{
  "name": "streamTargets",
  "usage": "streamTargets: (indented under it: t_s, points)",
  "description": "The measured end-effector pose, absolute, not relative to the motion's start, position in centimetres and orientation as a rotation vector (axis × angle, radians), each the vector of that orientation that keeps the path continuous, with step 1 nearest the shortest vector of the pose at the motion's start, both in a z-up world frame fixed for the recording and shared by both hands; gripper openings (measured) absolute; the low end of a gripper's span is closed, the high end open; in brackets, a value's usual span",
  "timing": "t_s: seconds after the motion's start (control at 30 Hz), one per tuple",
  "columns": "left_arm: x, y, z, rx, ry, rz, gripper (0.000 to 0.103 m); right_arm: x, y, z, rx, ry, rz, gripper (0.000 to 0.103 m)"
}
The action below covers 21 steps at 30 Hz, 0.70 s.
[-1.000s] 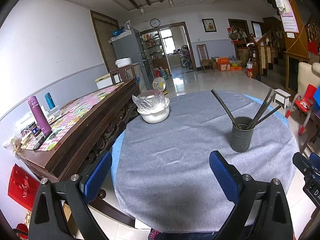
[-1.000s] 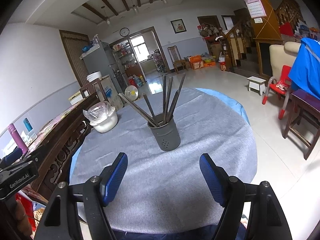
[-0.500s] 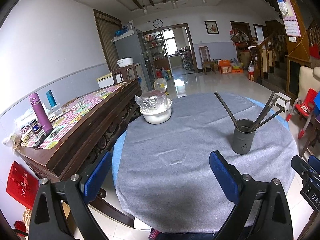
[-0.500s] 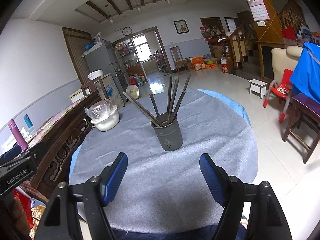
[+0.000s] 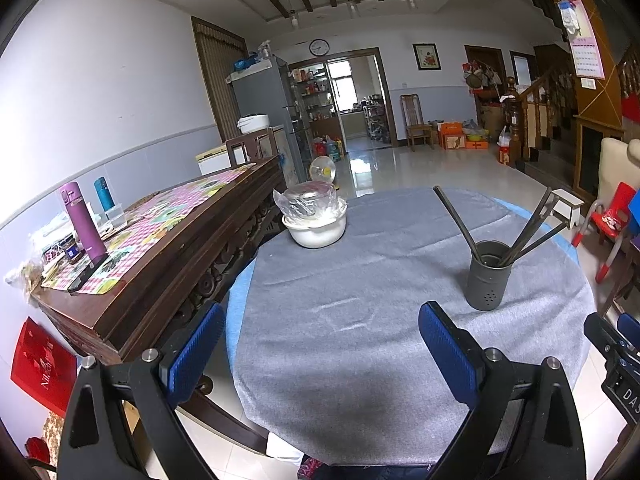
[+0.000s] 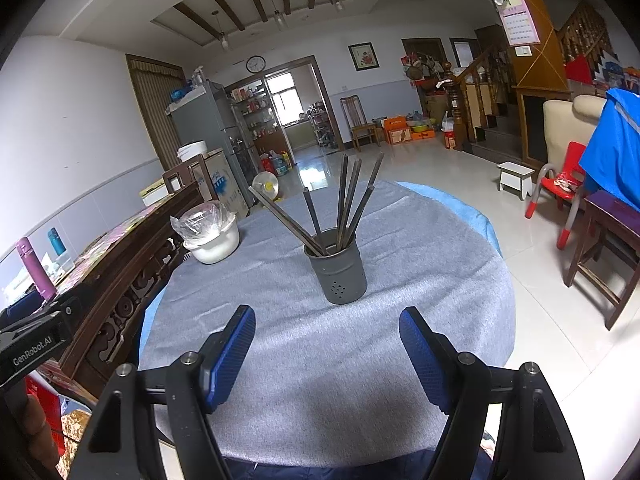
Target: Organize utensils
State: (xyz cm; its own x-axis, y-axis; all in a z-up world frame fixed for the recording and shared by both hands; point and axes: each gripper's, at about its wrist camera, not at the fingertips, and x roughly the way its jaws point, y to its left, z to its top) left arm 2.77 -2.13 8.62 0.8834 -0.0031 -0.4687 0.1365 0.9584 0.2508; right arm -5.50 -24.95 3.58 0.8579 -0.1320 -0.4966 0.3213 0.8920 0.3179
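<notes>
Hovering wide and empty, left gripper [image 5: 320, 356] is seeing the holder [image 5: 489, 276] at 2 o'clock, chopsticks [image 5: 454, 214] splaying inside. Right gripper [image 6: 326, 350], also gaping and empty, is facing the holder [image 6: 338, 270] at 12 o'clock, likely lined up for tidying.

Left hand-held gripper [image 5: 320, 350] and right hand-held gripper [image 6: 326, 350]: jaws spread wide, holding nothing.

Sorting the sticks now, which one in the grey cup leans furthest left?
The long dark stick slanting toward the white covered bowl; the others in the grey perforated cup stand nearer upright.
</notes>
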Motion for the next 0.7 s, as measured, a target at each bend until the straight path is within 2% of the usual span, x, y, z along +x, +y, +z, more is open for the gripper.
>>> streamTargets:
  t_s: [0.7]
  points:
    - [2.79, -1.40, 8.42, 0.265, 0.491, -0.064, 0.098, -5.61, -24.81, 3.64, 0.402, 0.487, -0.244, 0.078]
